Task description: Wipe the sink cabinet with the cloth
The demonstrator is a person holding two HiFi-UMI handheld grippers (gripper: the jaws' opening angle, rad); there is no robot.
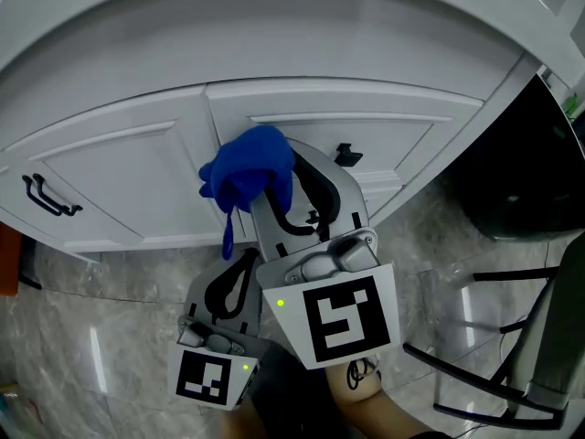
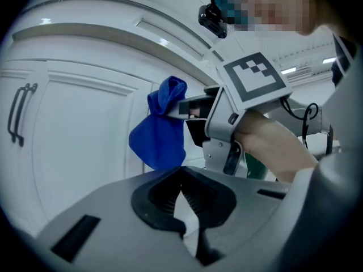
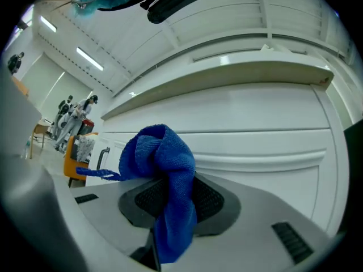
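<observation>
Pinching the bunched blue cloth (image 1: pixel 249 167), the right gripper (image 1: pixel 277 198) holds it at the white sink cabinet (image 1: pixel 119 172), by the seam between two doors; contact is unclear. The left gripper (image 1: pixel 245 262), jaws pressed together and empty, hangs lower. The wiping stroke seems due: press the cloth flat and sweep across the door.

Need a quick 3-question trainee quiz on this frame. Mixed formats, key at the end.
1. The right gripper is shut on: A) a yellow sponge B) a blue microfibre cloth C) nothing.
2. True or false: the cloth is spread out flat.
3. Fill in: the bar handle on the white sink cabinet is ___ in colour.
Key: 1 B; 2 false; 3 black.
</observation>
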